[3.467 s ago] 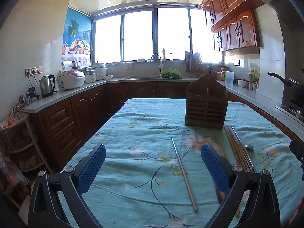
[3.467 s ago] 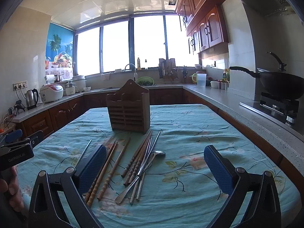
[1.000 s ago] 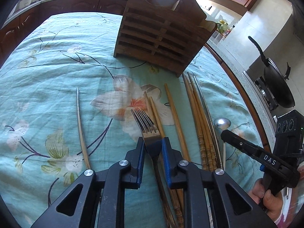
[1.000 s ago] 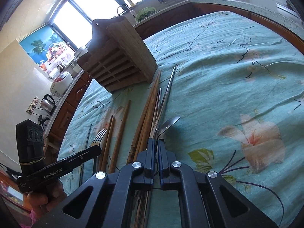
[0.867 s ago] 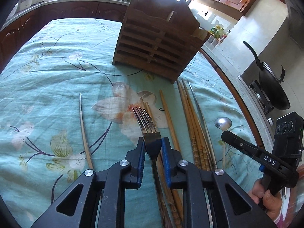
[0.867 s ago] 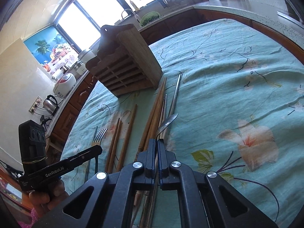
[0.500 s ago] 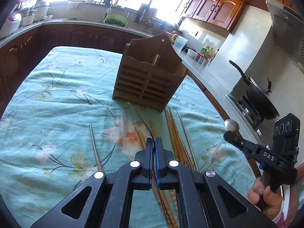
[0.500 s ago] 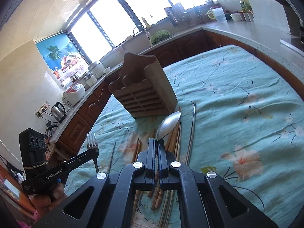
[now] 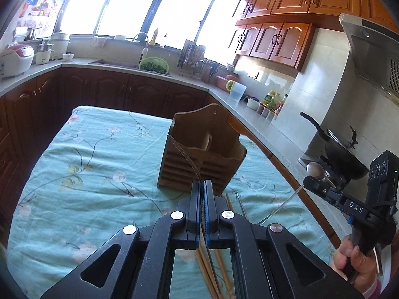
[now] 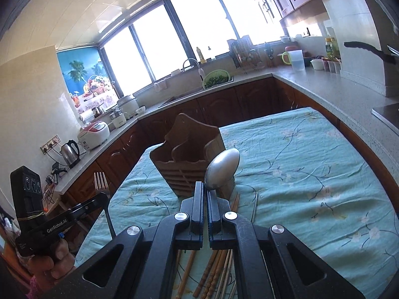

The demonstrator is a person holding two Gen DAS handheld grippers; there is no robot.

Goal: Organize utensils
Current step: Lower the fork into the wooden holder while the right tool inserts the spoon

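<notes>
While the teal floral tablecloth (image 9: 94, 164) fills most of both views, my wooden utensil holder (image 9: 202, 159) stands upright mid-table, directly ahead of both grippers. Wooden chopsticks (image 10: 212, 276) and a metal one (image 10: 254, 206) lie on the cloth just before it. My left gripper (image 9: 202, 196) pinches the fork (image 9: 185, 157), edge-on here; the right wrist view shows its tines (image 10: 100, 182). My right gripper (image 10: 205, 199) pinches the spoon (image 10: 222, 168), bowl raised before the holder.
</notes>
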